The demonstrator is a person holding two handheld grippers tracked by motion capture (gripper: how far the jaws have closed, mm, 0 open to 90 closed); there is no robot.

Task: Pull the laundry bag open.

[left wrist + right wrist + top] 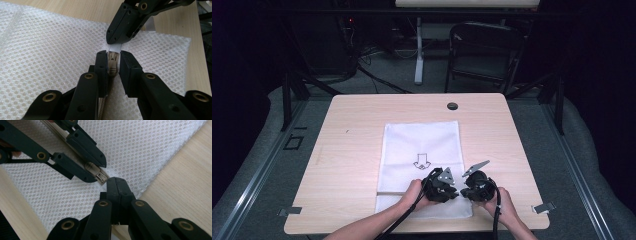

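- Nearest the person, at the table's near edge, the left gripper (443,184) and the right gripper (474,186) are held tip to tip over the near end of a white mesh laundry bag (422,145) that lies flat on the light wooden table (352,150).
- Between the left gripper's fingers (101,67) a small beige plastic zipper pull (112,63) is seen; the jaws stand just either side of it, and whether it is truly gripped cannot be told, though they look closed onto it.
- Just beyond that pull, the right gripper's fingers (117,188) are clenched on a white fabric tab (115,47) at the zipper's end, judged to be held so the bag is anchored while the pull is drawn.
- Behind the left fingers, a run of zipper teeth (100,108) trails back toward the hand.
- Beyond both sets of fingertips, a black arrow print (422,161) is marked on the mesh.
- Farthest off, a round black grommet (452,106) sits near the table's far edge.
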